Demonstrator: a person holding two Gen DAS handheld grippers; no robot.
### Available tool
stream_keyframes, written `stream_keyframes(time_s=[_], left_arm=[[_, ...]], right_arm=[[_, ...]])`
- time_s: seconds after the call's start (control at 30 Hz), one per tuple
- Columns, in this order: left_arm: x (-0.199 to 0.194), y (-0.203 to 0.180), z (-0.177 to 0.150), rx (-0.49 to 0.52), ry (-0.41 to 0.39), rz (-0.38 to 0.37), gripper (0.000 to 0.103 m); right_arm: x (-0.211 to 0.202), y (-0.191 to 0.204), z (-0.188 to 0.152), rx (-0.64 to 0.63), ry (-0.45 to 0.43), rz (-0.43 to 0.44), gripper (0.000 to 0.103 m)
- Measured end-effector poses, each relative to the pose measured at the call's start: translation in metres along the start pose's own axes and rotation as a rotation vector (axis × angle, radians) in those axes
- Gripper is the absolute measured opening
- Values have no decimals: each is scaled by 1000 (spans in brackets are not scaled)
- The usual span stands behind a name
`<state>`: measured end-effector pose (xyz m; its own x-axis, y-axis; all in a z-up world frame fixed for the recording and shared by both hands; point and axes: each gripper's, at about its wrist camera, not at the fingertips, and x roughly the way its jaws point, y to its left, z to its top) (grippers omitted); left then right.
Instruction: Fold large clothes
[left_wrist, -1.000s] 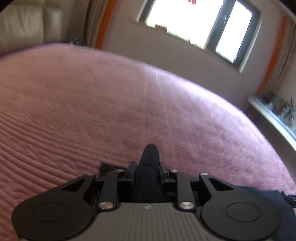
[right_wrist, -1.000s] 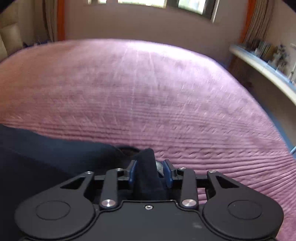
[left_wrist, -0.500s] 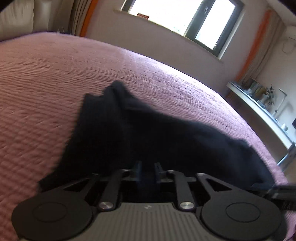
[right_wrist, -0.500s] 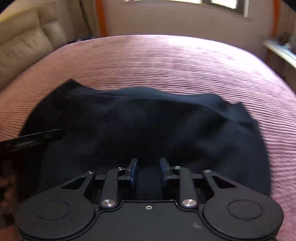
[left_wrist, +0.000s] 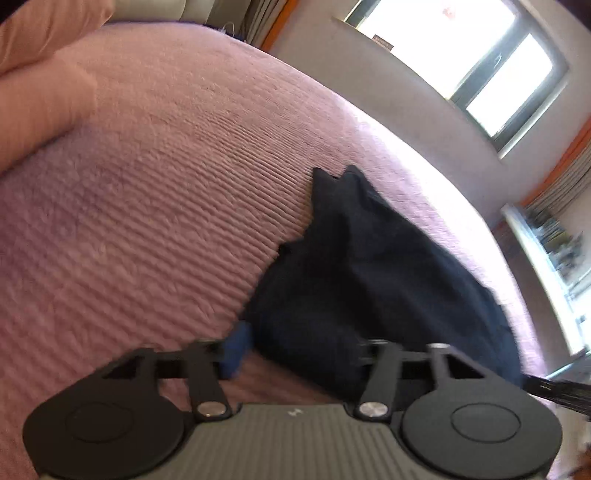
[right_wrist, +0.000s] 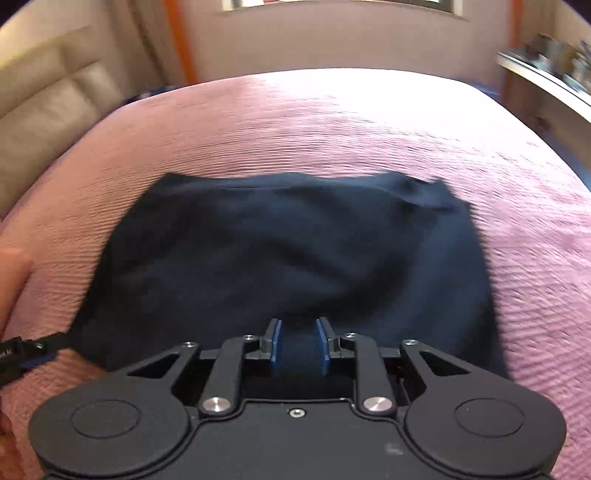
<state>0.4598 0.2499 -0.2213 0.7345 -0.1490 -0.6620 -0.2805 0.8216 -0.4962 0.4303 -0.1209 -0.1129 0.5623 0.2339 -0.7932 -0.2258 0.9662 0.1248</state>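
A dark navy garment (right_wrist: 295, 254) lies folded as a rough rectangle on the pink ribbed bedspread (right_wrist: 332, 122). In the left wrist view the garment (left_wrist: 373, 273) lies ahead and to the right. My left gripper (left_wrist: 299, 354) is open, jaws wide apart, at the garment's near left corner; one blue pad (left_wrist: 236, 350) rests beside the cloth edge. My right gripper (right_wrist: 298, 345) stands at the garment's near edge with cloth between its blue pads (right_wrist: 275, 343), jaws partly apart. The left gripper's tip (right_wrist: 33, 350) shows at the left edge of the right wrist view.
A pink pillow (left_wrist: 40, 77) lies at the far left. A beige padded headboard (right_wrist: 44, 107) is at the left. A window (left_wrist: 480, 62) and orange-edged curtains (left_wrist: 554, 173) are beyond the bed. A cluttered shelf (right_wrist: 554, 77) runs along the right wall.
Both grippers carried the garment's edge over and laid it down, so the cloth now lies folded on the bed. My left gripper has opened and let go; the right jaws have widened slightly.
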Motion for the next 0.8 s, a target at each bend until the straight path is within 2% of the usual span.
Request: stream_keyframes(time_s=[0.07,0.13,0.2,0.33,0.5,0.67,0.8], left_arm=[[1,5,-3,-44,16,-53,65],[9,8,-9,-103,23,-70,65],[18,15,-14,-179,32,-85,65],[38,26,-23,-289,12,-130,65],[57,22,-20,-299,-55,-151,65],[84,9,-12,-259,-139,-151,64],[101,-3,-6,-234,-179,-153,61]], right_arm=[[10,19,-5,-25,-3,8,25],[27,31,-15,-20,6,-8,22],[49,33,-29,1,24,-42,22],[64,21,-34,104,9,-28,22],[65,26,-33,73,1,-36,22],[57,14,-46,130,-23,-11,22],[54,22,-42,106,-41,-37,22]])
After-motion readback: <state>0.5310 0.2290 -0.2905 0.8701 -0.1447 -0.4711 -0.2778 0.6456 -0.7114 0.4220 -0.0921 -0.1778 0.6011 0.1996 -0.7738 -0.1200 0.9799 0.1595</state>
